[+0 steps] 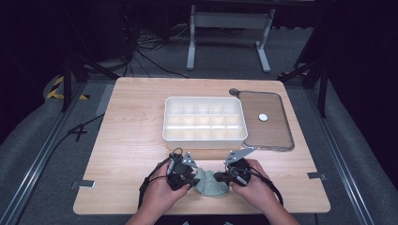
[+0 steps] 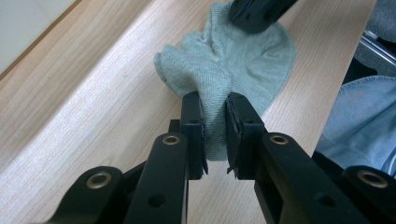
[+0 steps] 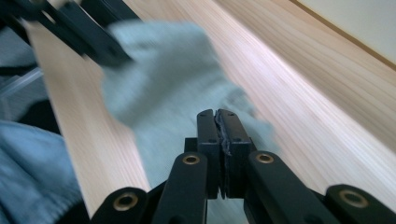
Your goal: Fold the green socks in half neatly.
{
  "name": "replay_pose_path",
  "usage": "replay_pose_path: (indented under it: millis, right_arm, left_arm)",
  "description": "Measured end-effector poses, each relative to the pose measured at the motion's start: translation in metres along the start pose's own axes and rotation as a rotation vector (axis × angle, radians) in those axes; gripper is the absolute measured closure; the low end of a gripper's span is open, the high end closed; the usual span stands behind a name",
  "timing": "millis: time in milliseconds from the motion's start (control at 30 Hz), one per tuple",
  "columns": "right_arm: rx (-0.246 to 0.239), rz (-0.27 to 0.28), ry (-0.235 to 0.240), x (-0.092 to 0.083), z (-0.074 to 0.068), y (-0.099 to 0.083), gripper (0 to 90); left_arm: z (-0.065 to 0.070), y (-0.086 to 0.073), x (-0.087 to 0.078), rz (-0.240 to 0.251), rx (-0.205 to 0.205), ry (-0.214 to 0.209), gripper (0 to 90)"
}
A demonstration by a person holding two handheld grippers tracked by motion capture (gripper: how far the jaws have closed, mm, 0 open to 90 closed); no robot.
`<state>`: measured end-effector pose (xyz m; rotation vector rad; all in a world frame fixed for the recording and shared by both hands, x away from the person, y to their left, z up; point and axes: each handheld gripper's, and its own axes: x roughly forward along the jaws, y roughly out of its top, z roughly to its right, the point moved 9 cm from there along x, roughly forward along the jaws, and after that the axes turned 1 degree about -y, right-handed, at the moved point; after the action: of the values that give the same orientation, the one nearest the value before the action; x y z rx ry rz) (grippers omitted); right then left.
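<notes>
A crumpled grey-green cloth (image 1: 211, 184) lies on the wooden table near its front edge, between my two grippers. My left gripper (image 1: 193, 181) is shut on a raised fold of the cloth (image 2: 233, 60); the left gripper view shows its jaws (image 2: 215, 100) pinching the fabric. From the right, my right gripper (image 1: 218, 177) touches the cloth's other side. In the right gripper view its jaws (image 3: 218, 114) are pressed together over the blurred cloth (image 3: 163, 70), and I see no fabric between the pads. The right gripper (image 2: 257, 11) also rests at the cloth's far part.
A white box (image 1: 205, 138) with several compartments stands at the middle of the table behind the grippers. To its right lies a brown tray (image 1: 274, 136) with a small white disc (image 1: 263, 117). Blue clothing (image 2: 359, 116) hangs just past the table's front edge.
</notes>
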<state>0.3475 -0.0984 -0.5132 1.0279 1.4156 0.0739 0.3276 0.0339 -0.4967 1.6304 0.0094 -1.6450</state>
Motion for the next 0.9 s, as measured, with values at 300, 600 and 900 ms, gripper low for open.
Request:
replay_pose_path:
  millis: [300, 600, 900]
  right_arm:
    - [0.022, -0.053, 0.031, 0.015, 0.0, -0.014, 89.6]
    - [0.024, -0.026, 0.027, 0.014, -0.001, -0.017, 89.6]
    - [0.025, -0.023, 0.034, 0.013, 0.0, -0.017, 89.5]
  left_arm:
    - [0.008, 0.013, 0.008, -0.005, 0.032, -0.012, 78.6]
    - [0.018, 0.019, 0.029, -0.071, 0.072, -0.038, 77.1]
    - [0.019, 0.028, 0.0, 0.129, 0.014, -0.134, 59.8]
